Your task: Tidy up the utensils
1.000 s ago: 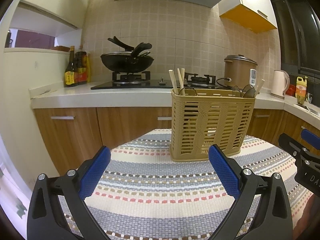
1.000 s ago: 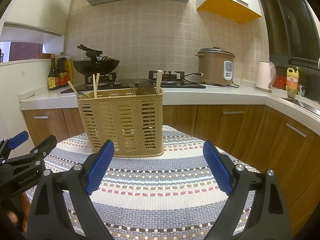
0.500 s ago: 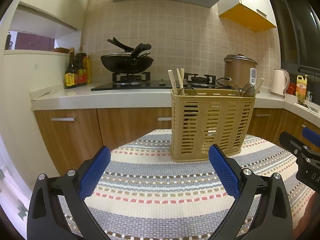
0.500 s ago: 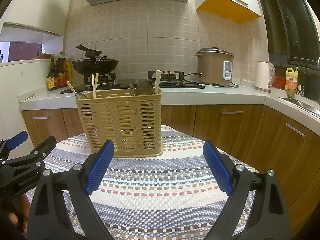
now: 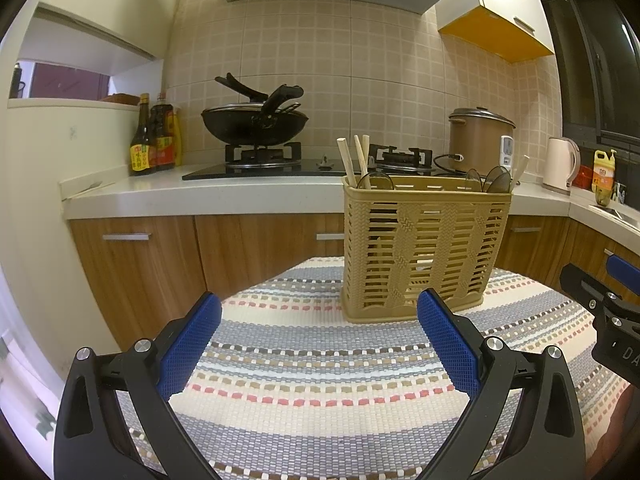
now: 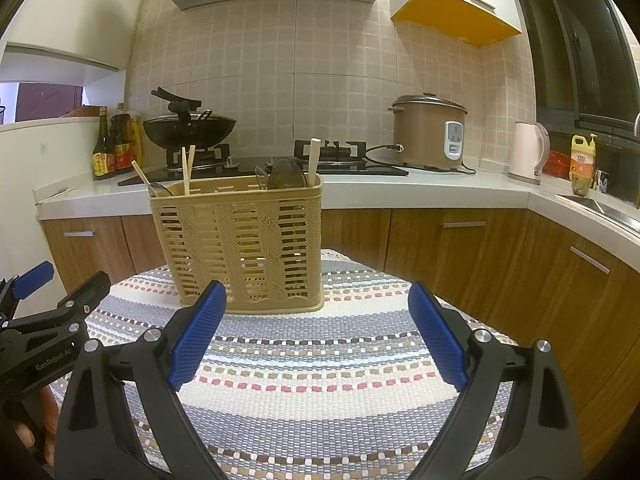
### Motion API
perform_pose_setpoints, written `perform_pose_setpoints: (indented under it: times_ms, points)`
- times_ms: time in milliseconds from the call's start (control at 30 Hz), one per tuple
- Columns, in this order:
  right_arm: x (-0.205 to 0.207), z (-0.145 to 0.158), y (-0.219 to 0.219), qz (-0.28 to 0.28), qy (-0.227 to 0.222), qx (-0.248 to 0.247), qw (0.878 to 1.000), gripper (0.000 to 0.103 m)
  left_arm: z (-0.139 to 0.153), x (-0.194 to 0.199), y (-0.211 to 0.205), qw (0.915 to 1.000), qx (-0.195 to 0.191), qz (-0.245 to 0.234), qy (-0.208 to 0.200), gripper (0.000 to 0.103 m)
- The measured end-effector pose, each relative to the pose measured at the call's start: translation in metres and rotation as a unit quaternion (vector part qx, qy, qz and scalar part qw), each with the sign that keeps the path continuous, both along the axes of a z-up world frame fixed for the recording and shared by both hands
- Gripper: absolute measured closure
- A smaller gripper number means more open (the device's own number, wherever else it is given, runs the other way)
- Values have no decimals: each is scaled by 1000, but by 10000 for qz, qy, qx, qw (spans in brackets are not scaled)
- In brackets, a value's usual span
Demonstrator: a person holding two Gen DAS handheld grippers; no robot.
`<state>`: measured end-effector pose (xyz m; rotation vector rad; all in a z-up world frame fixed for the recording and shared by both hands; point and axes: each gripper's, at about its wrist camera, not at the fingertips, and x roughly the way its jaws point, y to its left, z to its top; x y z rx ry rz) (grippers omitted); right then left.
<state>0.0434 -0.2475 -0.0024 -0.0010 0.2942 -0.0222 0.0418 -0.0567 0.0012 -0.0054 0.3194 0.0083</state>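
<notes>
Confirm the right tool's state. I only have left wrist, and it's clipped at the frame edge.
Observer: The right tool is open, with nothing between its pads.
Operator: Where is it pointing?
Observer: Over the striped cloth towards the basket, which sits a little left of its centre line.
Operator: Anything behind my left tool?
Observer: A hand grips the left tool from below, at the lower left edge of the right wrist view.
</notes>
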Motion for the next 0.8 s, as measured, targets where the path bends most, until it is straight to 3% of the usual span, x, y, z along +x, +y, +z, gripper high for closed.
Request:
perform_pose_setpoints:
  times_ms: [800]
  points:
    - [-1,-1,3,66,23,-61,10000,15,0,1,1,10000,-36,26,11,8]
